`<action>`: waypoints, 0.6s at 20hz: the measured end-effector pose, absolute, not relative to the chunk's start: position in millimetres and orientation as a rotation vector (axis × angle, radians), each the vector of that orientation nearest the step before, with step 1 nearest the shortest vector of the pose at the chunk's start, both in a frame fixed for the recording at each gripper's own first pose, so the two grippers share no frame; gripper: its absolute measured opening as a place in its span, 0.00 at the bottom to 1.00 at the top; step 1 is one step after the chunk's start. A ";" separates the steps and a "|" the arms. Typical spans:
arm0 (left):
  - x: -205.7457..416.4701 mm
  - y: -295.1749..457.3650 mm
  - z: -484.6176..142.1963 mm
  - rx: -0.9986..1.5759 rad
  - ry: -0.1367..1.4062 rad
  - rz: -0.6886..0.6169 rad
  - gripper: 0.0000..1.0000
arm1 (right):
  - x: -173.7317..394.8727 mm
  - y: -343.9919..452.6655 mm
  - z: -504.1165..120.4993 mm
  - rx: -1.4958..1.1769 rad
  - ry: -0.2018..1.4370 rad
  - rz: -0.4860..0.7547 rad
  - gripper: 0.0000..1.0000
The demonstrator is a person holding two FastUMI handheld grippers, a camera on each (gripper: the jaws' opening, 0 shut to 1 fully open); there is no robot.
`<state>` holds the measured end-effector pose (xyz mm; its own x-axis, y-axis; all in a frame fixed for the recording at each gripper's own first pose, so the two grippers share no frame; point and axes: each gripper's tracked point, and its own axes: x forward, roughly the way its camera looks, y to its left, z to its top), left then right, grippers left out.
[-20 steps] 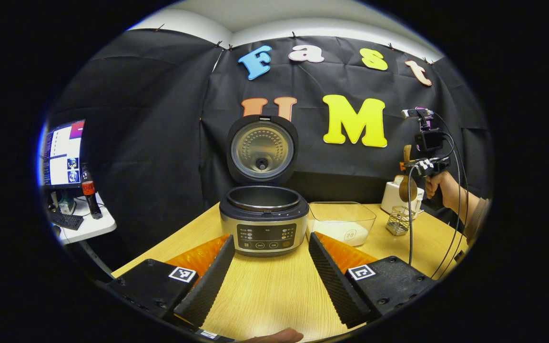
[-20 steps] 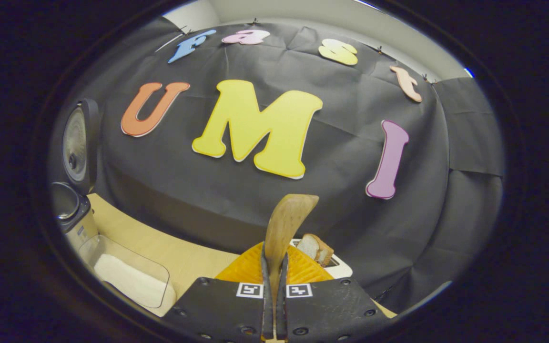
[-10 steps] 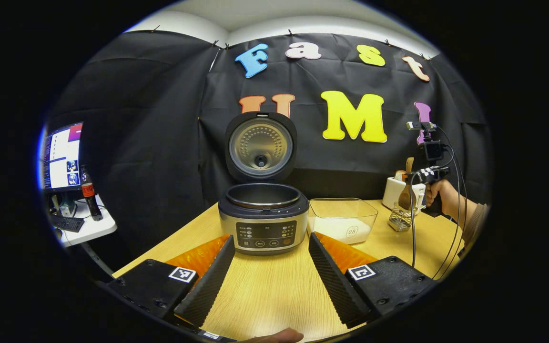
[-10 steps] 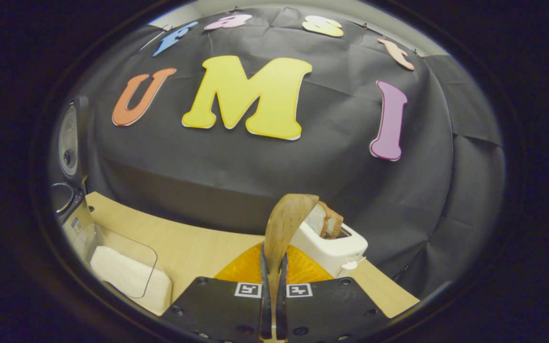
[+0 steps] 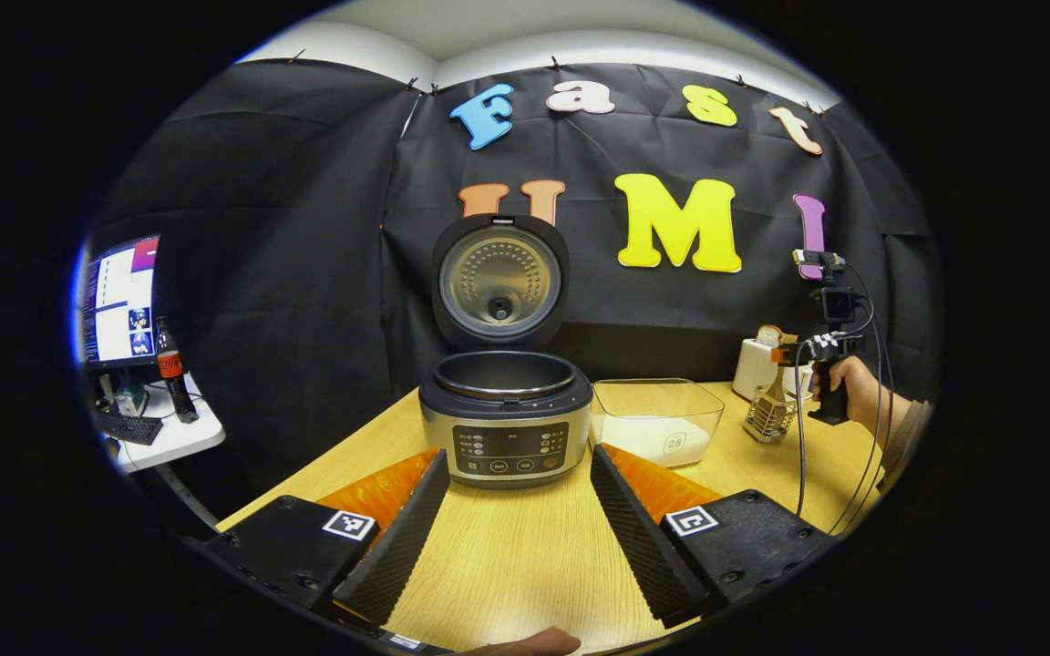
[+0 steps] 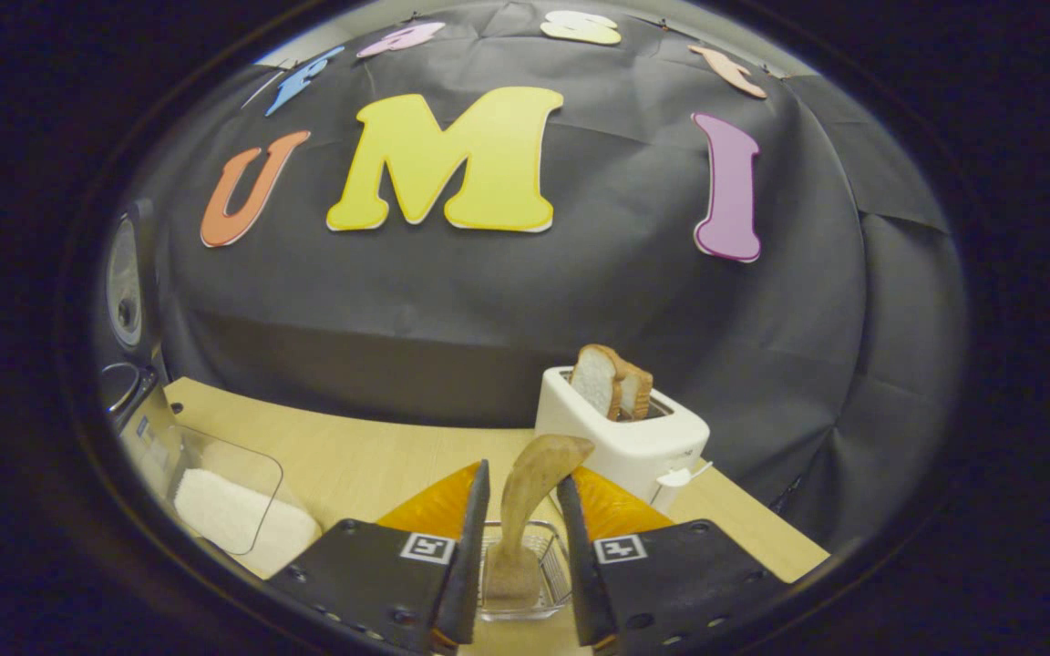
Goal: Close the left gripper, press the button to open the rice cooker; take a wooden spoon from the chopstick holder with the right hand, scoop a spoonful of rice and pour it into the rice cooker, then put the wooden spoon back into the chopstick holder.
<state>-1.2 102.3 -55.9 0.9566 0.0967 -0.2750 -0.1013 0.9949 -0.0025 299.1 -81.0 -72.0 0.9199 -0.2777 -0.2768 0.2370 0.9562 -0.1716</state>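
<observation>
Right gripper (image 6: 518,556) jaws spread, gripping nothing: wooden spoon (image 6: 525,497) stands free in chopstick holder (image 6: 525,583), beside toaster (image 6: 621,437). Return step looks done.

The left gripper view sits low over the tabletop (image 5: 507,565), facing the rice cooker (image 5: 505,415) head-on from nearby. The right gripper view looks from the tabletop's right end, close above the chopstick holder (image 6: 525,569), toward the toaster (image 6: 621,442). Both views share the rice container (image 5: 657,424), cooker and toaster.
</observation>
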 end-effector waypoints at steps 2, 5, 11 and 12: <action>-2.0 101.2 -56.0 -0.017 0.279 0.102 0.99 | 295.4 -84.2 -67.1 -0.164 0.297 -0.274 0.64; -1.7 95.9 -52.8 -0.027 0.274 0.093 1.00 | 286.9 -86.5 -59.5 -0.164 0.290 -0.264 0.96; -9.0 98.3 -38.2 -0.011 0.240 0.112 0.99 | 252.3 -90.9 -27.2 -0.092 0.259 -0.224 0.96; -8.3 97.5 -36.1 -0.003 0.239 0.113 0.99 | 244.6 -90.2 -19.6 -0.095 0.247 -0.211 0.95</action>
